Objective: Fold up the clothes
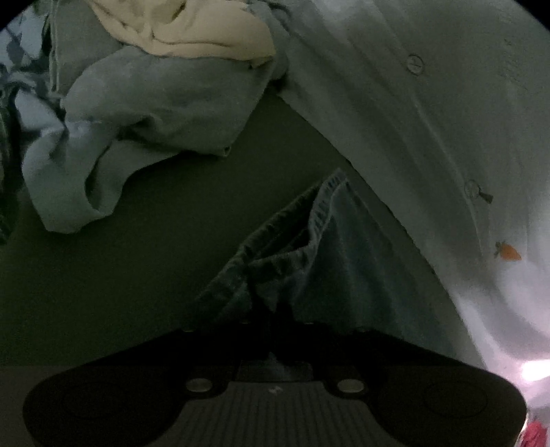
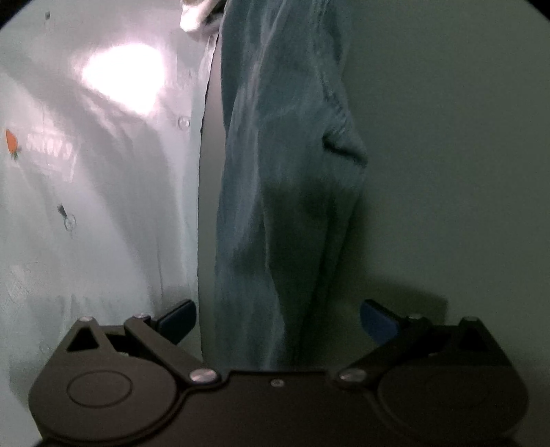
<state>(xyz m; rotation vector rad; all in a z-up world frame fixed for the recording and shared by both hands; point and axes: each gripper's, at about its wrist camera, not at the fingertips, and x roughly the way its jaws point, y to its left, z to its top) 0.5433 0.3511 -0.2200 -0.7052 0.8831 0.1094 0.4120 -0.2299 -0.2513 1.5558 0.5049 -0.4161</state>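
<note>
Closest to the left wrist camera, the left gripper (image 1: 275, 316) is pinching a bunched edge of a teal-blue denim garment (image 1: 309, 240), its two fingers drawn together so tightly that the fabric is fanning out from between them in gathered pleats. That hold is likely pinning one end of the garment so it can be stretched flat for folding. Beyond it, the dark green table (image 1: 120, 275) is showing bare, and a crumpled pile of light blue cloth (image 1: 137, 120) with a cream piece (image 1: 192, 31) on top is waiting at the far side, apparently still to be folded. A pale button-up shirt (image 1: 429, 103) with a small orange carrot emblem (image 1: 508, 251) is lying just beside the denim. In the right wrist view, the right gripper (image 2: 278, 321) is hovering with its blue-padded fingers (image 2: 177, 319) spread wide, one on each side of the same denim garment (image 2: 292, 172), which is running away from the camera as a long strip. Nothing is being held there; the wide spread suggests it is lining up to grasp the near end. The pale shirt (image 2: 103, 206) is lying alongside on the left of this view.
</note>
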